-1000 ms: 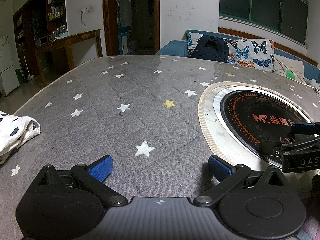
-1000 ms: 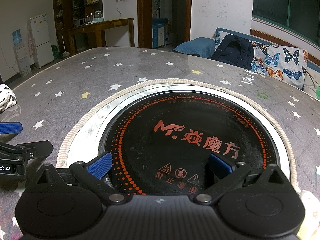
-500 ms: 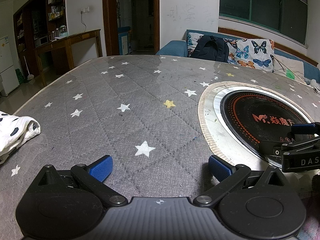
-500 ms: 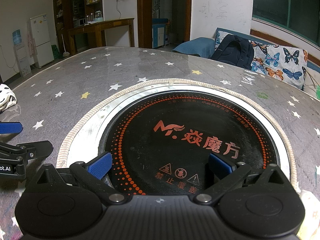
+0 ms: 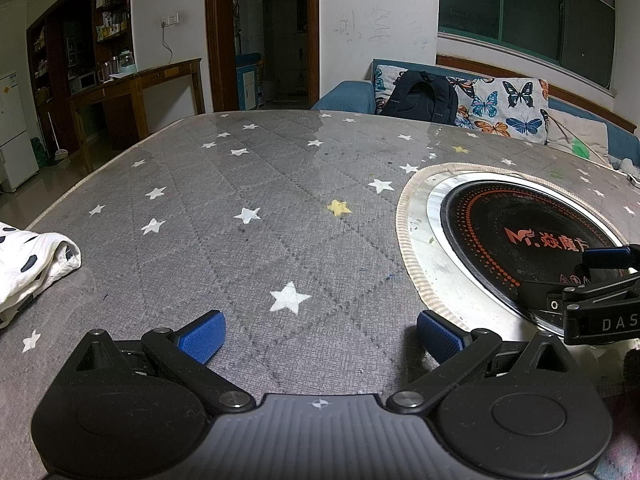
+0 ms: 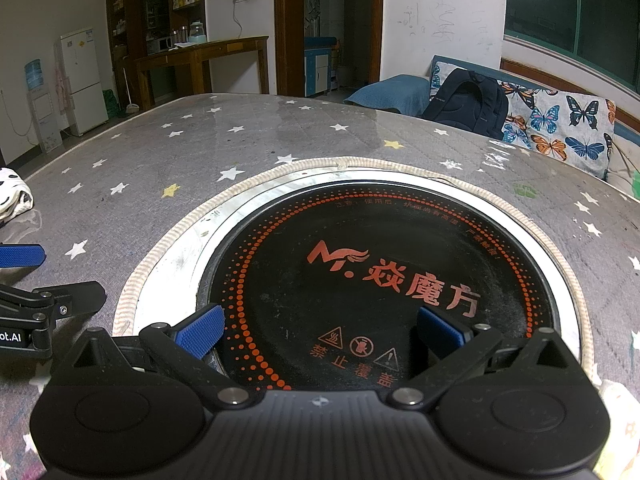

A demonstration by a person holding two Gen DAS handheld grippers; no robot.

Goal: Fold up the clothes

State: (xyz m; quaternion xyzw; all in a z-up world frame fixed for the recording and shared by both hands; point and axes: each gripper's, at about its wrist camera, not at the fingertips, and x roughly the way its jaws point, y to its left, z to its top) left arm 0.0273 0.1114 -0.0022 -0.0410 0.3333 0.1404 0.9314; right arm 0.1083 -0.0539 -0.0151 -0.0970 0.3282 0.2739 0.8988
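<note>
A white garment with dark spots lies bunched at the table's left edge; the right wrist view catches it too as white garment at far left. My left gripper hovers open over the grey star-patterned tablecloth, holding nothing, well to the right of the garment. My right gripper is open and empty above the black round hotplate. Each gripper shows at the edge of the other's view: the right gripper, the left gripper.
The hotplate sits in a metal ring with a braided rim, in the table's right half. Beyond the far edge are a sofa with a butterfly cover, a black backpack, a wooden sideboard and a fridge.
</note>
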